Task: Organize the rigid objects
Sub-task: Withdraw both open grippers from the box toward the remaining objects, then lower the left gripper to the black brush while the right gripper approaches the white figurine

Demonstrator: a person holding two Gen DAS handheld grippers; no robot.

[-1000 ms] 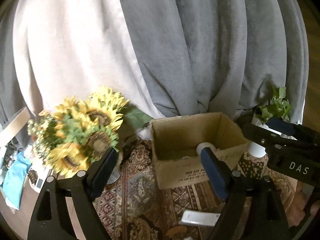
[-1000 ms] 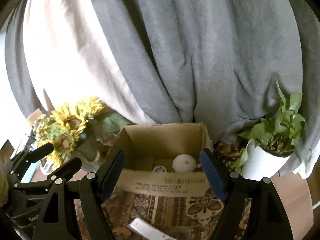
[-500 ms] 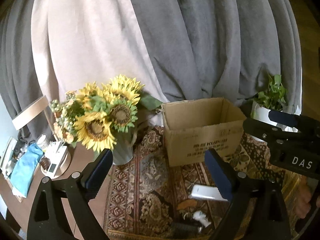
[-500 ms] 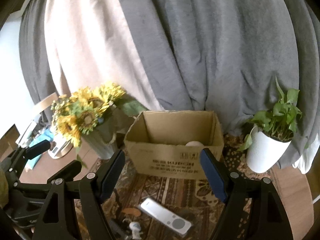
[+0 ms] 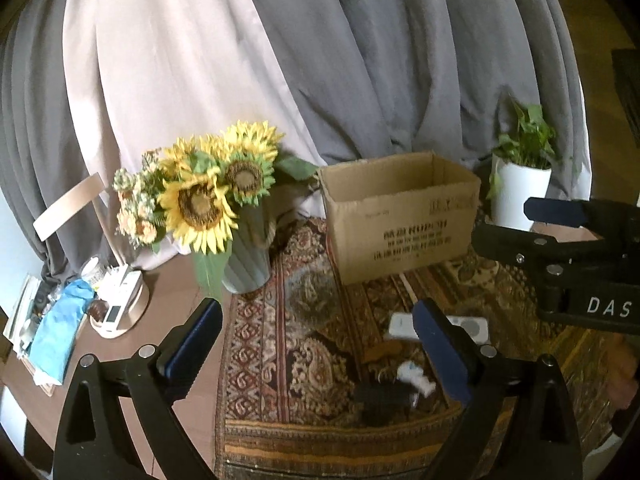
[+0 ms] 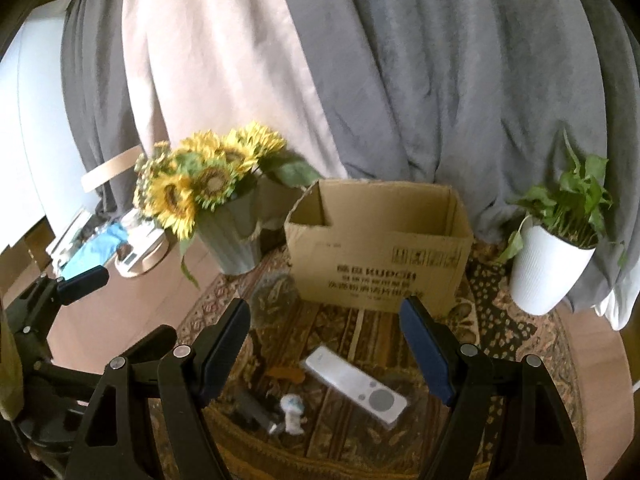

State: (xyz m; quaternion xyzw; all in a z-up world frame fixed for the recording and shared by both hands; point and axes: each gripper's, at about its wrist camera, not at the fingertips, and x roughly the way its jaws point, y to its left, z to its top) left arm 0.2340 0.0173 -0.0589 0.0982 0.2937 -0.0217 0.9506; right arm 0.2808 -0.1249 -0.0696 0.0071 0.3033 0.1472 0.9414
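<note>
Flanking box (image 6: 380,248) — sunflowers (image 6: 200,184), potted plant (image 6: 556,252)

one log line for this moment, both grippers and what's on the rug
left gripper: open, empty | right gripper: open, empty | rug: remote, figurine, black item loose | box: upright, open

Grey and beige curtains (image 6: 360,80) hang behind a wooden table (image 5: 172,292) bearing a patterned rug (image 5: 320,360).
</note>
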